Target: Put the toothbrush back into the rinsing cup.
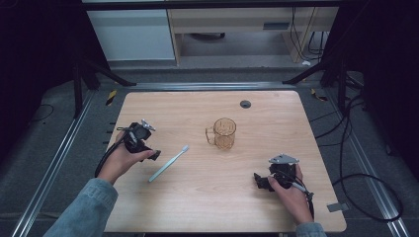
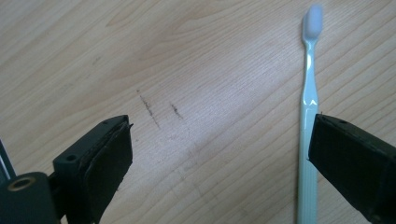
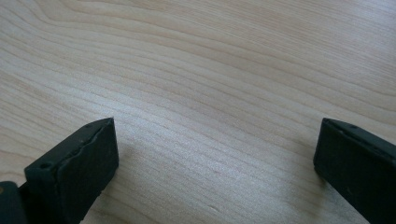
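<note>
Toothbrush [image 1: 169, 164], pale blue-green with a white bristle head, lies flat on the wooden table [image 1: 207, 207], left of centre, its head pointing up and right toward the cup. Your left gripper [image 1: 152, 155] sits just beside its handle end, jaws spread wide and empty. In the left gripper view the toothbrush [image 2: 308, 116] runs lengthwise along the inner edge of one jaw; the other jaw stands well apart over bare wood, so the handle is not yet centred between them.

To grip well, you would likely need to shift the left gripper sideways until the slim handle sits midway between the pads, lower it close to the tabletop, then close gently on the narrow sides. The handle is thin, smooth and lying flat, so a hurried close could push it away or let it roll.

Your right gripper [image 1: 261, 181] rests low on the table near the right front, well apart from the toothbrush, jaws also spread with nothing between them; its own view shows bare wood grain.

A clear amber cup [image 1: 223, 133] with a side handle stands upright near the middle of the table, beyond the brush head and apart from it. Nothing lies between the left gripper and the toothbrush. A small dark round grommet [image 1: 245, 103] sits near the table's far edge.
</note>
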